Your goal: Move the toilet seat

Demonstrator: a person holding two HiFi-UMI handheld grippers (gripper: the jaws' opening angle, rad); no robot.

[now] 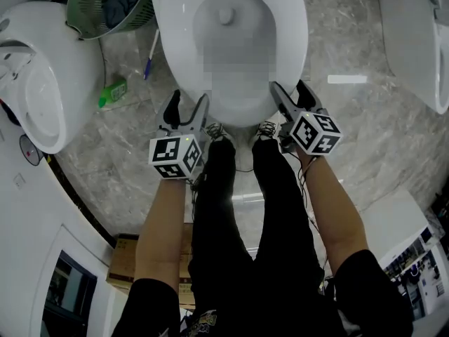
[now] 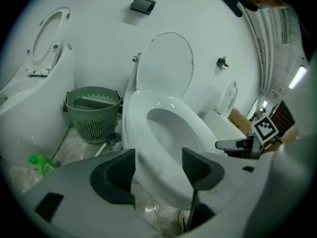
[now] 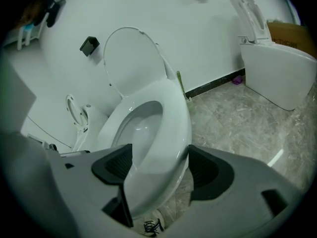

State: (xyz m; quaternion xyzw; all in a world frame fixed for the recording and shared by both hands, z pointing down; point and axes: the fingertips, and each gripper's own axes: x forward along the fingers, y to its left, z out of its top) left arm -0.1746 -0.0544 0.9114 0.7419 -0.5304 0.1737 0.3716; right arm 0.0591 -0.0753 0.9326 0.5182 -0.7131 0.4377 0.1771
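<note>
The white toilet seat (image 1: 174, 41) lies down on the bowl, and its lid (image 2: 167, 58) stands up against the wall. My left gripper (image 1: 188, 107) is at the seat's front left. In the left gripper view its jaws (image 2: 158, 168) stand open with the seat's front rim (image 2: 163, 182) between the dark pads. My right gripper (image 1: 290, 95) is at the front right. In the right gripper view it is open too (image 3: 158, 165), with the rim of the seat (image 3: 173, 118) in the gap. I cannot see either pair of pads pressing on the rim.
A green basket (image 1: 109, 5) stands left of the bowl, with a green bottle (image 1: 112, 93) on the marble floor near it. Other white toilets stand at the left (image 1: 42, 83) and right (image 1: 421, 41). The person's legs and shoes (image 1: 219, 130) are just before the bowl. A cardboard box (image 1: 123, 258) is behind.
</note>
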